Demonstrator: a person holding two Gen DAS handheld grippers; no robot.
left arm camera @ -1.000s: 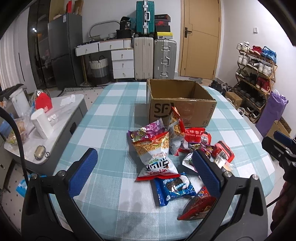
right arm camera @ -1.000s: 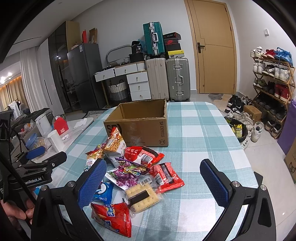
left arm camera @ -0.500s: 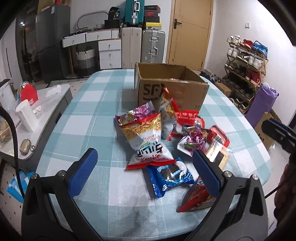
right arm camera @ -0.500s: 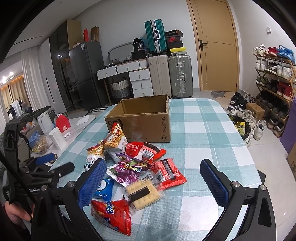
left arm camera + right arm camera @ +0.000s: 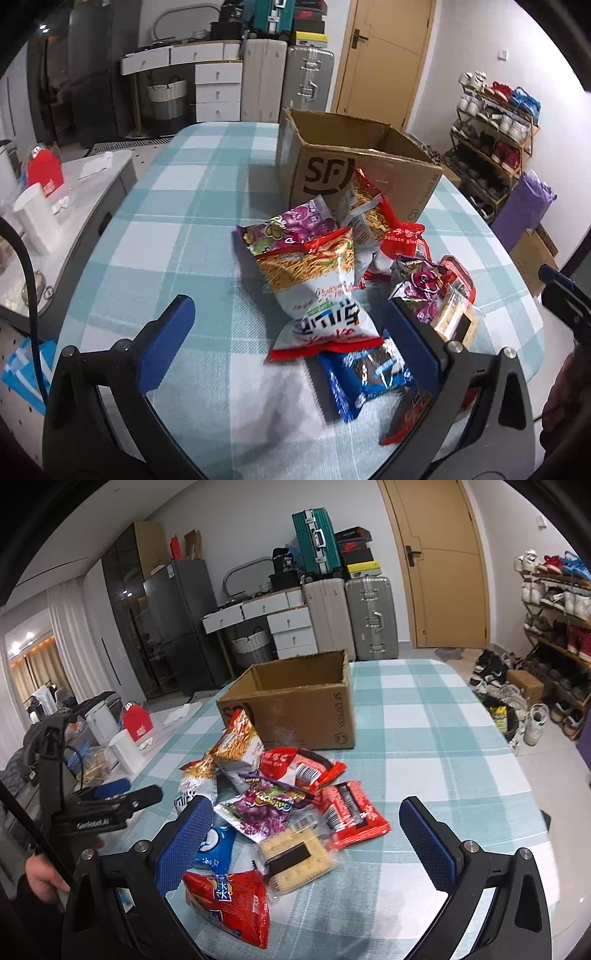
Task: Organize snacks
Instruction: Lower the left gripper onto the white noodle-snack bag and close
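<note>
blue ribbed pads on my left gripper [image 5: 284, 334] stand wide apart with nothing between them, hanging above the near end of the pile; my right gripper [image 5: 308, 840] is just as spread and just as empty, hovering over the same heap from the other side.

i judge this as the reach-in before a first pick: no packet is lifted yet, and the brown corrugated cardboard box [image 5: 354, 173] looks empty as far as i can see into it. the next move calls for lowering one gripper onto a packet lying free of the others and closing across its crimped edge.

the snacks lie in one loose overlapping heap on the teal and white checked tablecloth [image 5: 177, 229], just in front of the box. nearest the left gripper are the white and orange noodle bag [image 5: 317, 284] and the blue cookie packet [image 5: 364, 373]; nearest the right are the clear-wrapped cracker sandwich pack [image 5: 295, 856] and the red crinkly crisp bag [image 5: 231, 901]. all look soft and slippery.
</note>
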